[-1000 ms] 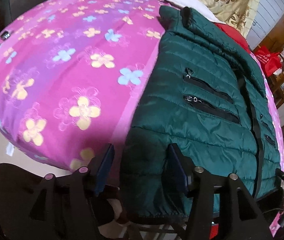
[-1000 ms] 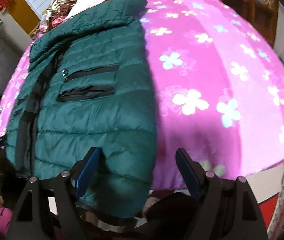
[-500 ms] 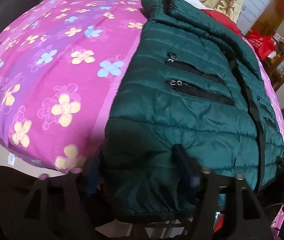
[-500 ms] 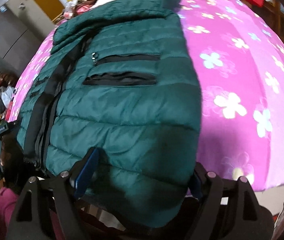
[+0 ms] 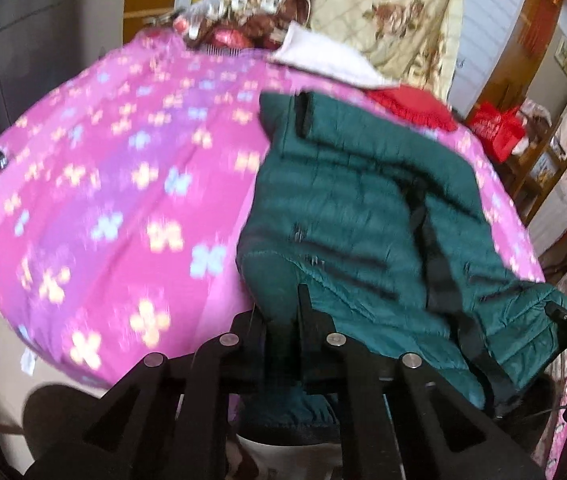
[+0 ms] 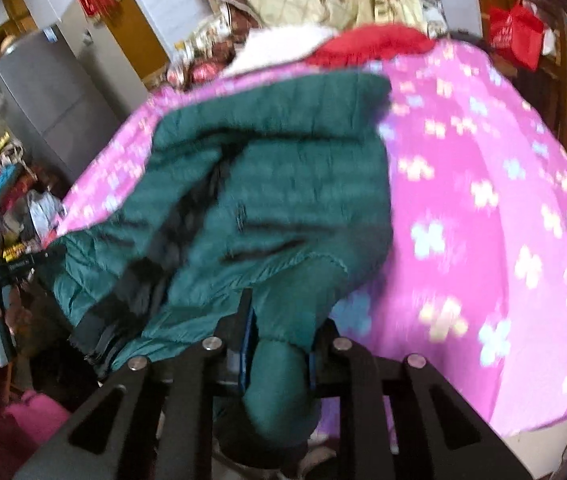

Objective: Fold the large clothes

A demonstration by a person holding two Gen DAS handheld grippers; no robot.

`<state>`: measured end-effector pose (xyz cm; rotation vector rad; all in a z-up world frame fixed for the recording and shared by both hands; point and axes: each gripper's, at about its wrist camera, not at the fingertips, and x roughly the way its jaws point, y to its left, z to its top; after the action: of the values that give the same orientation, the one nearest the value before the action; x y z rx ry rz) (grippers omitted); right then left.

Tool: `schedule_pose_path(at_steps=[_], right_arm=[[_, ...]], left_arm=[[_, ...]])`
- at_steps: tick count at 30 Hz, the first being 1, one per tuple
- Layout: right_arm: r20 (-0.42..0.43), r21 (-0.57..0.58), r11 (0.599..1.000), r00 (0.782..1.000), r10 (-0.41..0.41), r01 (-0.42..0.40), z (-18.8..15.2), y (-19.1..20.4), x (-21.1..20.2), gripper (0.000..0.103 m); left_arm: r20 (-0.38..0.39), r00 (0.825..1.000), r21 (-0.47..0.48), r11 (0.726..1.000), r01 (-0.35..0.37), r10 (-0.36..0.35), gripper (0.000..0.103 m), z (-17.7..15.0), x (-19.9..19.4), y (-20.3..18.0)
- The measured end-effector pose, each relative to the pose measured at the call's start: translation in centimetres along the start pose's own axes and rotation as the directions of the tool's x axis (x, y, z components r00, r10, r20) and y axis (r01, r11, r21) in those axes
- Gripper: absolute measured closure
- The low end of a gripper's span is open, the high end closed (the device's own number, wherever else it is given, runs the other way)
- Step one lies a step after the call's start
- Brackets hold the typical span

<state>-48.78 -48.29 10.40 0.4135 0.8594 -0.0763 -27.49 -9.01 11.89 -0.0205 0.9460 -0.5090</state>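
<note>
A dark green puffer jacket [image 5: 363,216] with black zip trim lies on a pink flowered bedspread [image 5: 123,200]. My left gripper [image 5: 283,320] is shut on the jacket's near left hem corner. The right wrist view shows the same jacket [image 6: 283,184] on the bedspread [image 6: 483,200]. My right gripper [image 6: 279,336] is shut on the jacket's near right hem corner, with green fabric bunched between the fingers. The near hem is lifted off the bed and the lower half of the jacket is creased. Both views are motion-blurred.
A cream floral quilt [image 5: 387,20], a white cloth [image 5: 323,60] and a red garment [image 5: 411,108] lie at the bed's far end. A red bag [image 5: 495,128] and wooden shelves stand at the right. A grey cabinet [image 6: 43,104] stands left of the bed.
Both grippers were open around the hem corners a second ago. They have shut on the jacket and lifted the hem up and forward, creasing the lower half.
</note>
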Motion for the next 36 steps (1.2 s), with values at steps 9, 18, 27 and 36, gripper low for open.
schedule_pose_path(at_steps=[9, 18, 27, 36], right_arm=[[0.107, 0.031, 0.999, 0.994, -0.038, 0.035, 6.2, -0.5, -0.6, 0.083], [0.143, 0.041, 0.995, 0.985, -0.094, 0.089, 11.0, -1.1, 0.7, 0.083], [0.17, 0.062, 0.988, 0.974, -0.15, 0.142, 15.8, -2.0, 2.8, 0.083], [0.189, 0.087, 0.977, 0.96, -0.207, 0.193, 20.9, -3.4, 5.6, 0.083]], left_arm=[[0.134, 0.99, 0.025, 0.998, -0.056, 0.052, 0.103, 5.5, -0.2, -2.5], [0.187, 0.978, 0.012, 0.995, -0.1, 0.096, 0.103, 9.6, 1.9, -3.6], [0.229, 0.963, -0.023, 0.99, -0.137, 0.138, 0.103, 13.9, 4.1, -4.3], [0.256, 0.947, -0.043, 0.981, -0.189, 0.194, 0.103, 18.3, 7.6, -4.8]])
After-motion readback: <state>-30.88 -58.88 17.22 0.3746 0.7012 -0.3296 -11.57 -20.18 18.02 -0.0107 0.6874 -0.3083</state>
